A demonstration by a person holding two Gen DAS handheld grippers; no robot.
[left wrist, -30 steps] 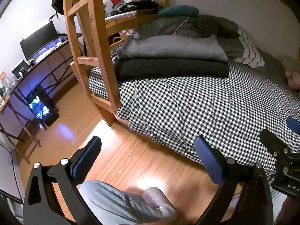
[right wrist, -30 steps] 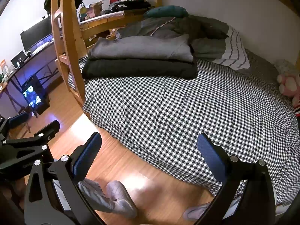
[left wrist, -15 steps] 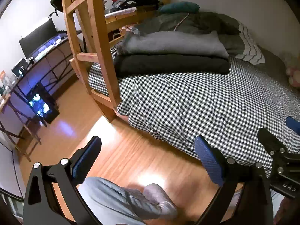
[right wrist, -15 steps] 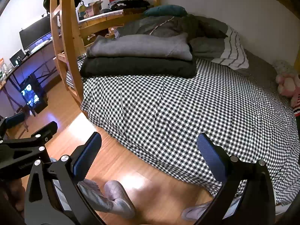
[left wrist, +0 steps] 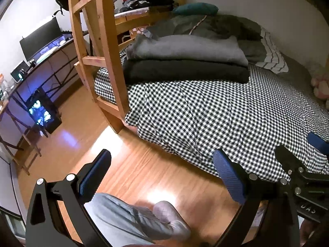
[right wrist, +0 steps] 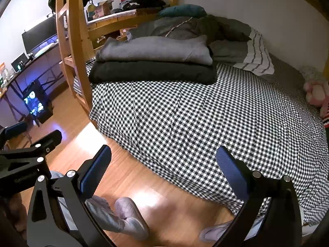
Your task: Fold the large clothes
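Folded clothes: grey garment [right wrist: 156,50] stacked on black garment [right wrist: 152,72], far side of checkered bed [right wrist: 205,119].

Left gripper [left wrist: 162,175] and right gripper [right wrist: 164,168] wide apart, empty, hovering over wooden floor [left wrist: 133,164] near bed edge. Best next: reach level, both together, pinching matching corners squarely.

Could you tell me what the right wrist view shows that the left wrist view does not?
Only the right wrist view shows the person's second foot and a red-striped item at the bed's edge. Only the left wrist view shows the trouser leg. Both share the gray garment folded atop the black garment on the checkered bed, and both open tools, empty.
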